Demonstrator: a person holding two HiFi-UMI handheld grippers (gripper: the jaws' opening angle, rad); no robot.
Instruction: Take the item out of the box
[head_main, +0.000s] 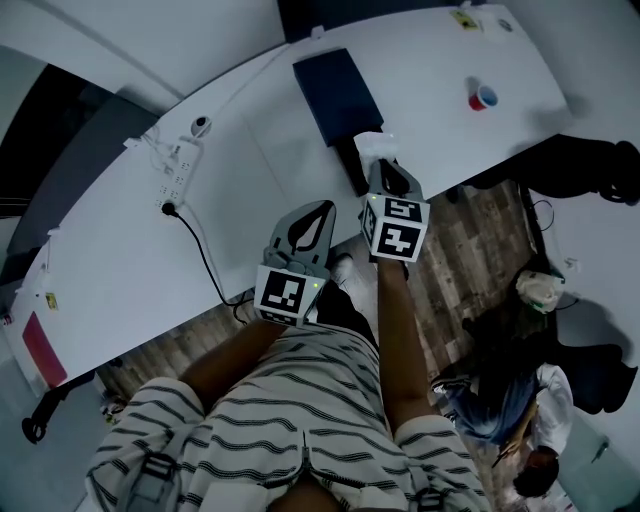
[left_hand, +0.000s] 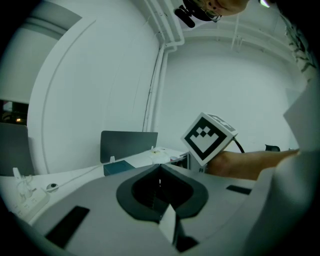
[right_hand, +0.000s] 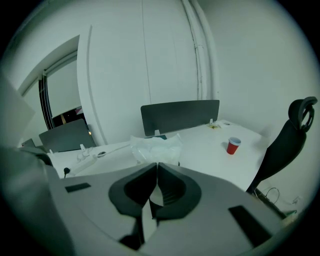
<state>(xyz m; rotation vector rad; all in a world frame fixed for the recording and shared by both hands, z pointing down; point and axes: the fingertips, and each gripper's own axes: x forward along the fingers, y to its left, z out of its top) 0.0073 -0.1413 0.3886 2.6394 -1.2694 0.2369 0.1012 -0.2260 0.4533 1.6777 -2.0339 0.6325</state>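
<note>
Two grippers hung over the near edge of the white table (head_main: 120, 270) in the head view. The left gripper (head_main: 318, 208) was out past that edge above the wooden floor (head_main: 470, 260), and the right gripper (head_main: 383, 165) reached in over the tabletop. The plastic-wrapped item (head_main: 372, 145) sat at the right gripper's tip, just at the near end of the dark blue box (head_main: 335, 95). Wide bare tabletop lay to the left, with only a power strip (head_main: 180, 168) near the far edge and its cable (head_main: 205, 255) trailing to the near one. A red cup (head_main: 483, 97) stood well off to the right, and a black chair (head_main: 600, 170) was beyond the table's right end.

In the left gripper view, the left gripper (left_hand: 160, 167) had its jaws together with nothing between them. The right gripper's marker cube (left_hand: 209, 137) was close on its right. The box (left_hand: 119, 167) lay on the table ahead, below a grey divider panel (left_hand: 129, 144) at the far edge.

In the right gripper view, the right gripper (right_hand: 156, 164) was clenched on the lower edge of the plastic-wrapped item (right_hand: 156, 147), held up clear of the tabletop. Open table stretched right to the red cup (right_hand: 233, 145); the chair (right_hand: 292, 135) stood past the table's corner.
</note>
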